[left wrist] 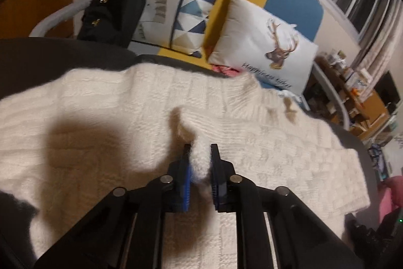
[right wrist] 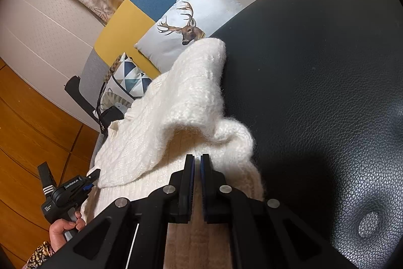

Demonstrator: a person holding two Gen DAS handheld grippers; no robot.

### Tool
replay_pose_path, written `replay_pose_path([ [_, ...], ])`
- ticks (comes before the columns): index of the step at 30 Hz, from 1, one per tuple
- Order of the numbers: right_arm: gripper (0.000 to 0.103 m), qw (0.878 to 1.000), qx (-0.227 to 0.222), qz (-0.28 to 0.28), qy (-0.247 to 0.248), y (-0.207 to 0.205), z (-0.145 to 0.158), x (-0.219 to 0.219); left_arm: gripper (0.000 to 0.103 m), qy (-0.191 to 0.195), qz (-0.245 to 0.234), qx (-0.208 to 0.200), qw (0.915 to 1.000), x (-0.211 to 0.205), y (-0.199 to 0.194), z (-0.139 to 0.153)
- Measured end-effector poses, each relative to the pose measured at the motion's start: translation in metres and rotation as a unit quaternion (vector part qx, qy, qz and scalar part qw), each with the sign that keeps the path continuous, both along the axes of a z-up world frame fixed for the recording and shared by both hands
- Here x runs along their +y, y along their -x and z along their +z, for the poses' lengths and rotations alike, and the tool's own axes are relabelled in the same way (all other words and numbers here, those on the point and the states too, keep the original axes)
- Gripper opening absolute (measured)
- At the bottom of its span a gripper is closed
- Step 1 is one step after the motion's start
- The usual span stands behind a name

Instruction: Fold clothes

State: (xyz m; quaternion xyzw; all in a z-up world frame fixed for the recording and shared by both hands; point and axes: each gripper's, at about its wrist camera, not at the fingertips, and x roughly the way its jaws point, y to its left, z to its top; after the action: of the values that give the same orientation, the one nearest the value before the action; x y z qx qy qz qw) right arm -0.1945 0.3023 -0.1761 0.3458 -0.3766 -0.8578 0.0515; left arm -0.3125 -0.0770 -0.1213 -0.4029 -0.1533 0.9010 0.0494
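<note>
the sweater (left wrist: 126, 117), a fluffy white knit, lay spread over a black leather seat (right wrist: 314, 67), filling the middle of the left wrist view and running up the center-left of the right wrist view.

left gripper (left wrist: 200, 155): jaws partly closed w/ a bunched ridge of knit pinched between them, fabric pulled up into a small peak just ahead of the tips. in the right wrist view the same gripper (right wrist: 94, 174) showed at lower left, nose at the sweater's edge, held by the person's hand (right wrist: 64, 226).

right gripper (right wrist: 197, 158): jaws nearly together, only a thin gap between. a lifted flap of the sweater curled over just ahead of the tips, but i couldn't tell if any knit was actually caught; the tips sat right at the thick rolled edge.

handling, as a guess: soft, limp, fairly light but bulky. thick fuzzy yarn should grip well on the pads, not slippery, but it'd stretch and sag, so a one-point pinch drags a peak rather than moving the whole panel. loose fibers could snag. best holds prob. the ribbed hem, cuff or a doubled edge, both grippers well apart along the same edge so the fold comes over flat. smooth leather underneath means the rest may slide when pulled.

cushions (left wrist: 264, 42) sat behind, top of frame, not in the way.
</note>
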Motion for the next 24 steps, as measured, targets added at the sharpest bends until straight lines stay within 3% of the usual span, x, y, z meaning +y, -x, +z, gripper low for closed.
replay_pose_path([
  [5, 0.002, 1.000, 0.000, 0.001, 0.001, 0.000, 0.000, 0.000, 0.012, -0.029, 0.014, 0.082, 0.9961, -0.012, -0.021, 0.020],
  [7, 0.002, 1.000, -0.001, 0.001, -0.001, 0.000, 0.001, 0.000, 0.012, -0.038, 0.025, 0.075, 0.9962, -0.017, -0.022, 0.012],
  [10, 0.002, 1.000, -0.012, 0.009, -0.018, 0.002, 0.007, -0.003, 0.012, -0.082, 0.032, 0.052, 0.9948, -0.031, -0.017, -0.002],
  [16, 0.006, 0.994, -0.026, 0.044, -0.101, 0.022, 0.026, -0.022, 0.012, -0.152, 0.044, 0.034, 0.9868, -0.050, -0.015, -0.020],
  [19, 0.002, 0.996, -0.039, 0.015, -0.082, 0.036, 0.020, -0.009, 0.012, -0.169, 0.047, 0.037, 0.9837, -0.054, -0.017, -0.022],
  [21, 0.002, 0.997, -0.032, -0.033, -0.068, 0.035, 0.021, 0.011, 0.012, -0.173, 0.048, 0.037, 0.9831, -0.055, -0.017, -0.023],
  [24, 0.000, 0.995, -0.036, -0.094, -0.015, 0.024, 0.010, 0.038, 0.012, -0.168, 0.038, 0.034, 0.9845, -0.052, -0.015, -0.023],
])
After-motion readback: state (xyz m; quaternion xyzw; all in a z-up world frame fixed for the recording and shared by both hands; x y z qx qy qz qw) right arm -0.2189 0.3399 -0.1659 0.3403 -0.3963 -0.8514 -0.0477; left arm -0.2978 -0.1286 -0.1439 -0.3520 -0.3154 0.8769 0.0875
